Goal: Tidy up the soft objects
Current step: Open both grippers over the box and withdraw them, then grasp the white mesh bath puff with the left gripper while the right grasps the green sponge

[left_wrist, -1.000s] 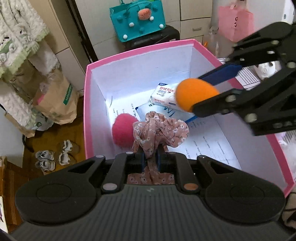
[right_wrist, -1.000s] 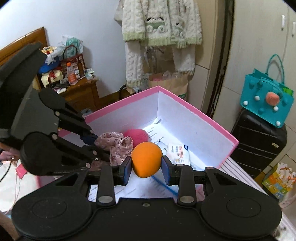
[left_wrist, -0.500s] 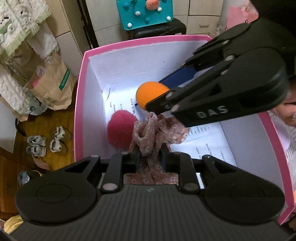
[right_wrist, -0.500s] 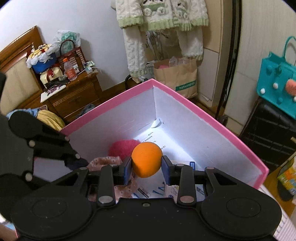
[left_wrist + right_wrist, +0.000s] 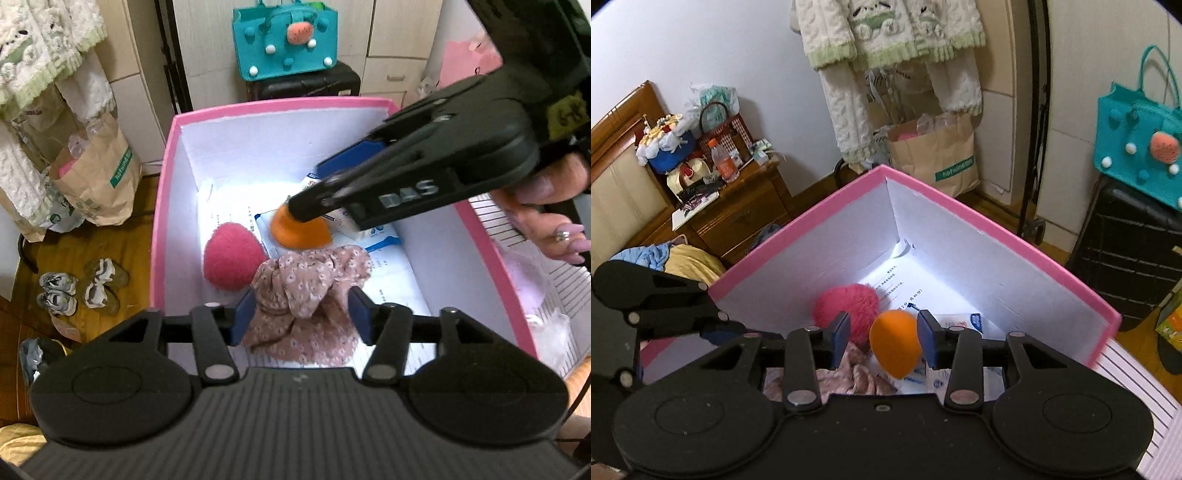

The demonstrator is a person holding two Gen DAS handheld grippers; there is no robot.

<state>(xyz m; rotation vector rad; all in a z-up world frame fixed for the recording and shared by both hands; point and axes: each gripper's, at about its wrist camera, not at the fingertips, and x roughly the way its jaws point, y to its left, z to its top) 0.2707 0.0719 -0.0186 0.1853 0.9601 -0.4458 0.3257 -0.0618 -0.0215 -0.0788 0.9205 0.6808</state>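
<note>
Left gripper [image 5: 301, 314] jaws have just been opening, floral cloth [image 5: 310, 291] loose between them, low in the pink box [image 5: 162, 206]. Right gripper [image 5: 882, 334] has just been opening too, orange sponge [image 5: 895, 343] at frame centre, touching only the right pad

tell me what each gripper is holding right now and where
Nothing is held. The left gripper has just opened around the scrunchie; the right gripper has just opened, releasing the orange ball.
</note>
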